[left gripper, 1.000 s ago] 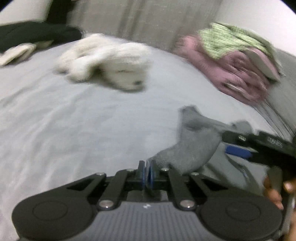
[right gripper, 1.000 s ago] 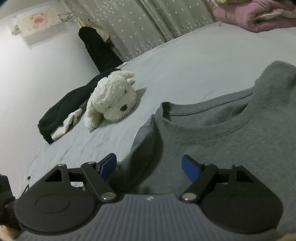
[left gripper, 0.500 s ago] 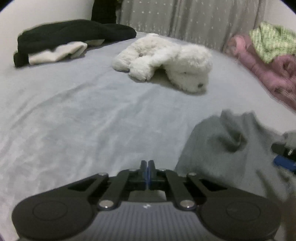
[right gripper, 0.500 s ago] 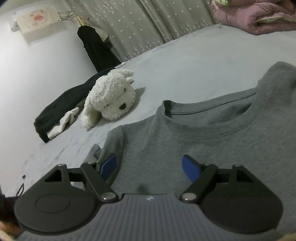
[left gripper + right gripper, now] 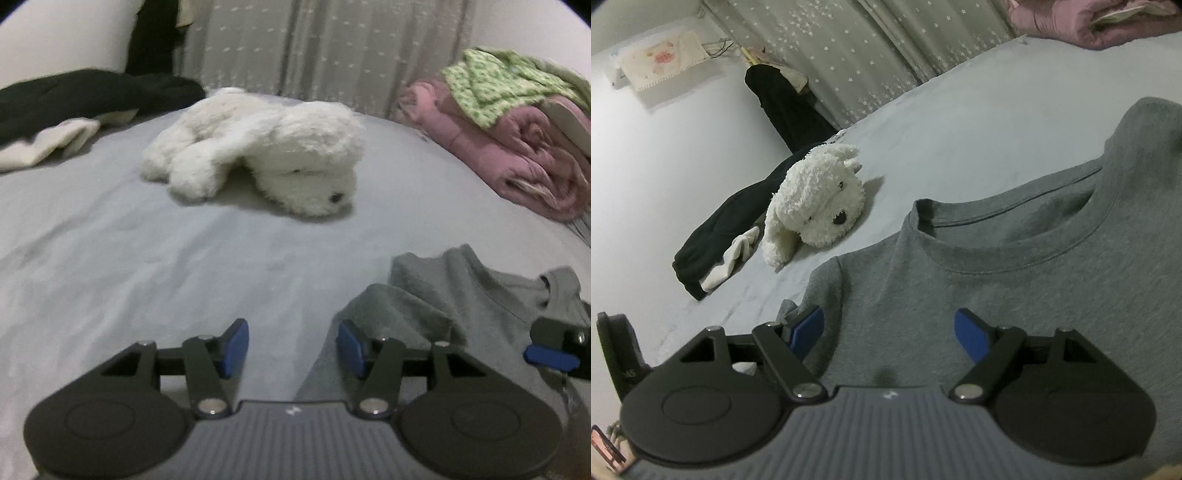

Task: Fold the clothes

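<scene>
A grey T-shirt (image 5: 1015, 266) lies front up on the pale grey bed, its neckline towards the far side. My right gripper (image 5: 889, 332) hovers open just over its chest, and the blue pads press on nothing. In the left wrist view the T-shirt (image 5: 443, 306) shows its rumpled sleeve at the lower right. My left gripper (image 5: 292, 347) is opening there. Only bare sheet lies between its jaws, and the right pad is at the sleeve's edge. The right gripper's tip (image 5: 550, 354) pokes in from the right edge.
A white plush dog (image 5: 266, 147) lies mid-bed beyond the shirt. A black garment with a white cloth (image 5: 55, 110) sits at the far left by the wall. A rolled pink quilt (image 5: 517, 147) with green fabric on it lies at the far right. Curtains hang behind.
A second ago my left gripper was shut on the grey sleeve. It has since swung left off the sleeve, which now lies on the bed, and its jaws have parted. The right gripper has stayed put.
</scene>
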`<state>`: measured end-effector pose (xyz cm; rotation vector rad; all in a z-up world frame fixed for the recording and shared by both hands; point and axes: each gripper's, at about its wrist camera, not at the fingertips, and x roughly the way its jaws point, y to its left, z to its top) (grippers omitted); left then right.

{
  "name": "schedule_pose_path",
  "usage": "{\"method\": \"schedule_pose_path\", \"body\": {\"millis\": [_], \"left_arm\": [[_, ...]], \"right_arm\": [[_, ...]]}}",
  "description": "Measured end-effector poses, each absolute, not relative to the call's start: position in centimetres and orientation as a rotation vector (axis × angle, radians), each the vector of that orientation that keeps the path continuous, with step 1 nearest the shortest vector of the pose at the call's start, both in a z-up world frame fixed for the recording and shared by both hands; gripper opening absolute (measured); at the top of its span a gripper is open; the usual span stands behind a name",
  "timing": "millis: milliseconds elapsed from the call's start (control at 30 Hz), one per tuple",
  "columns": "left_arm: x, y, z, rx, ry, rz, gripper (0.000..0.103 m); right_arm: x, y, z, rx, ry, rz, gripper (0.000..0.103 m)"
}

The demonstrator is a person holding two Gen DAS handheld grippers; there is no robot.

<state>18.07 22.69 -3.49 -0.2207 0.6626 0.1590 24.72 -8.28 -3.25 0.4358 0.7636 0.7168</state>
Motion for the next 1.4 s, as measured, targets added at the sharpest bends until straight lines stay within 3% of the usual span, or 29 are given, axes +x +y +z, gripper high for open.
{"method": "schedule_pose_path", "body": {"millis": [500, 600, 667, 700, 1133, 1300, 1400], "left_arm": [[18.5, 21.4, -4.6, -0.276, 0.632, 0.005, 0.053], [18.7, 20.1, -4.6, -0.206, 0.648, -0.01, 0.042], [18.6, 19.8, -4.7, -0.206, 0.654, -0.024, 0.012], [18.6, 19.9, -4.6, -0.226, 0.652, -0.023, 0.007], [14.2, 25.6, -2.6, -0.433, 0.445, 0.364, 0.004], [14.3, 27.6, -3.7, -0.508, 0.499, 0.466, 0.004], [13.7, 29.4, -4.1, -0.616, 0.504, 0.432, 0.01]], "right_arm": [[24.8, -8.6, -3.6, 0.468, 0.776, 0.717, 0.081], [24.8, -8.3, -3.6, 0.463, 0.779, 0.718, 0.081], [24.8, -8.2, -3.7, 0.458, 0.78, 0.717, 0.082], [24.8, -8.1, -3.7, 0.456, 0.78, 0.717, 0.082], [24.5, -7.7, -3.8, 0.431, 0.754, 0.696, 0.082], [24.3, -7.3, -3.7, 0.384, 0.722, 0.673, 0.082], [24.1, -7.1, -3.6, 0.337, 0.69, 0.64, 0.082]]}}
